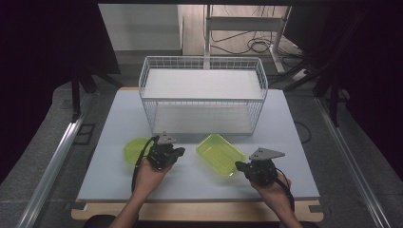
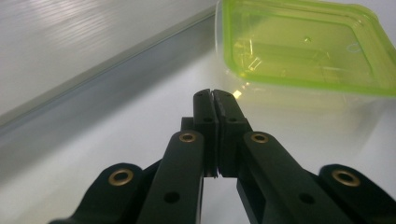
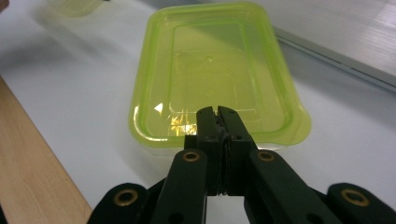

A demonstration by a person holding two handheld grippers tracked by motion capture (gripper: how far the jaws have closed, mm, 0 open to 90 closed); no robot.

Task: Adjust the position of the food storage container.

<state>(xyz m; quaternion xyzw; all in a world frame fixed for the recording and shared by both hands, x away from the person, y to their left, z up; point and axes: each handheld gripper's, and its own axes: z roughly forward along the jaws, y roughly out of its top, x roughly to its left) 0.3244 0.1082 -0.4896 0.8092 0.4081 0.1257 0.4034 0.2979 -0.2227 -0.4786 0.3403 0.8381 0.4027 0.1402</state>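
a pale grey surface (image 1: 119, 175) on a wooden base sits in a dim room with dark curtains at the sides, grey floor around it, and a white desk frame with cables on the floor behind. in the high view a white wire basket (image 1: 203, 95) with two flat shelves stands at the far middle of the surface. in front of it lies a rectangular green container (image 1: 221, 153), its long axis running diagonally from far left to near right. a round green container (image 1: 134, 149) lies to the left, partly hidden by the left gripper (image 1: 178, 153), which points right toward the rectangular container with clear surface between them. the right gripper (image 1: 239, 166) points left and sits at the container's near right corner.

in the left gripper view the left gripper (image 2: 212, 95) has its jaws pressed together with nothing between them. the rectangular green container (image 2: 303, 44) sits ahead and to the right, well clear of the tips, with the basket's lower edge running along the left.

in the right gripper view the right gripper (image 3: 217, 111) has its jaws together over the near short rim of the rectangular green container (image 3: 210, 60); whether the rim is pinched between them cannot be told. the container's long axis runs away from the gripper. the wooden edge (image 3: 32, 163) shows at lower left.
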